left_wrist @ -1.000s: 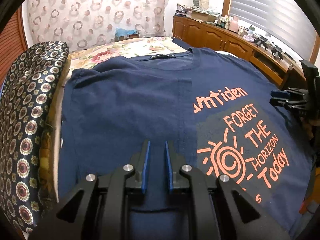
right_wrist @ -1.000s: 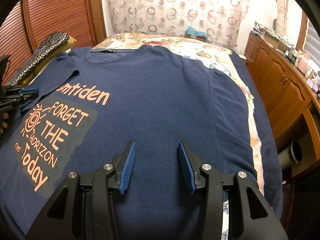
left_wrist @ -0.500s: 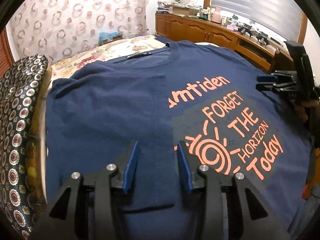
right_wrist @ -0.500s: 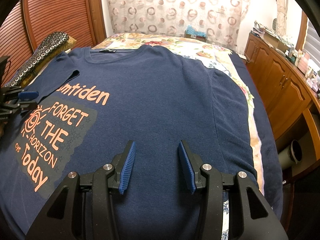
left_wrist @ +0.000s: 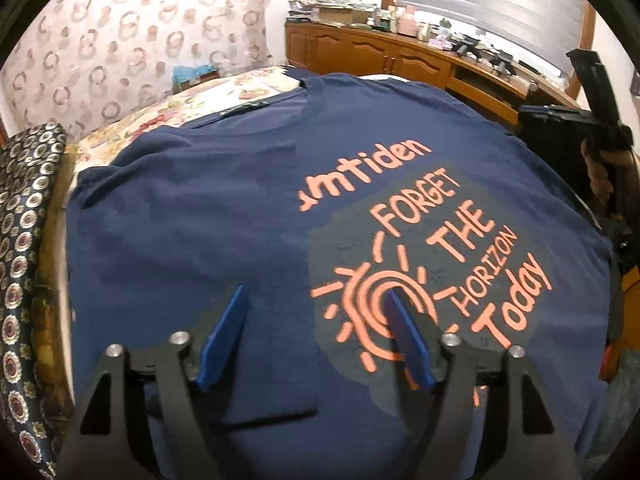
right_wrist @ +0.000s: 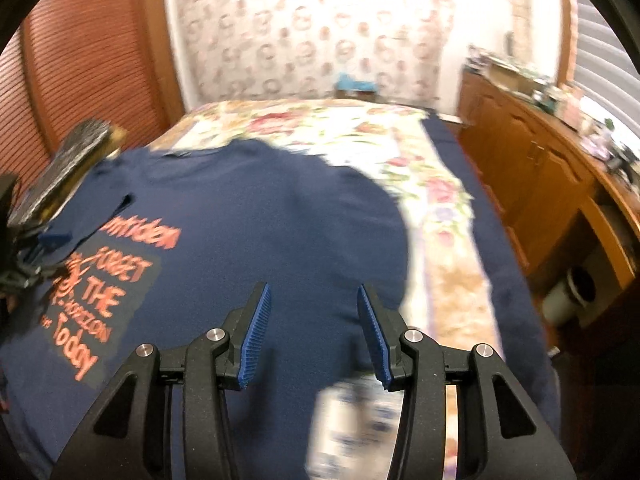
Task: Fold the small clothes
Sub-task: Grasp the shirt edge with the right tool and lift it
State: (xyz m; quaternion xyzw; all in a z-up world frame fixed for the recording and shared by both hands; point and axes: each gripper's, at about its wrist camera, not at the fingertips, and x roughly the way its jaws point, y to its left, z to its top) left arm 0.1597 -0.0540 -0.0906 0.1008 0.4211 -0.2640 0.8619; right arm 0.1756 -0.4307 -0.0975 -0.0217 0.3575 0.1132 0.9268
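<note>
So far only the left side of the blue shirt (left_wrist: 240, 208) is folded in. Left gripper (left_wrist: 316, 336) is opening, empty; right gripper (right_wrist: 312, 332) hangs open, empty.

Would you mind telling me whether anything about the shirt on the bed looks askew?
Yes: the navy T-shirt has one side panel folded over its front, hiding the start of the orange print. That suits mid-fold; nothing looks damaged.
</note>
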